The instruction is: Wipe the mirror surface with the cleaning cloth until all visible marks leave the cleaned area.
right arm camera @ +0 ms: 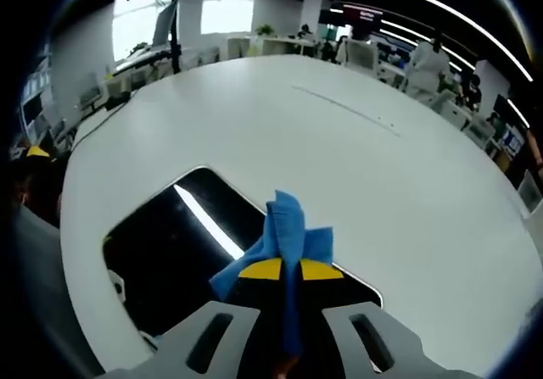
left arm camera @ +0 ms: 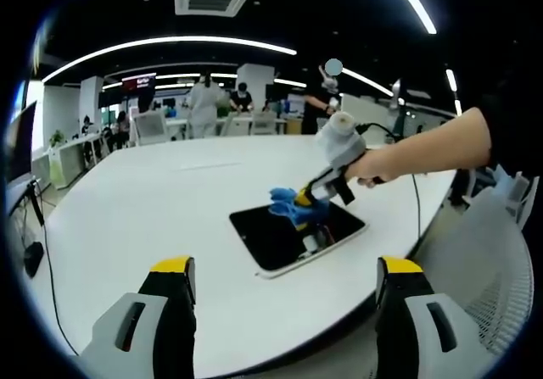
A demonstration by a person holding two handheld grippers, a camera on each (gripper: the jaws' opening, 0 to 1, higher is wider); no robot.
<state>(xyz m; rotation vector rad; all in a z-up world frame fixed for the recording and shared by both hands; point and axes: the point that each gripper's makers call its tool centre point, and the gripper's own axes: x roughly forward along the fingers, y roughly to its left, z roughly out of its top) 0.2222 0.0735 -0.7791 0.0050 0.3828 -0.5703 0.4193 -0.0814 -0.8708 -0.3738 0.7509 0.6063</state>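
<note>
Yellow-tipped jaws of the left gripper (left arm camera: 284, 281) stand wide apart and empty at the near edge of a broad white table (left arm camera: 136, 192), well back from the work. Across from them, a person's hand (left arm camera: 373, 169) steers the right gripper (left arm camera: 307, 199) down onto a dark, white-framed mirror (left arm camera: 271, 235) lying flat near the table's edge, its jaws clamped together on a crumpled blue cleaning cloth (left arm camera: 288, 205). In the right gripper view, the right gripper (right arm camera: 282, 270) pinches the cloth (right arm camera: 284, 226) between its yellow tips, the fabric bunched over the mirror (right arm camera: 170, 243), whose glass reflects a bright ceiling light strip. Whether marks remain on the surface cannot be told from either view. With the mirror so close to the table's edge and nothing holding it, a hard sideways stroke could, by the look of things, slide it toward the drop; the narrow pinch on the cloth might also let the fabric slip free or bring the hard jaw tips against the glass. People work at desks in the background.
</note>
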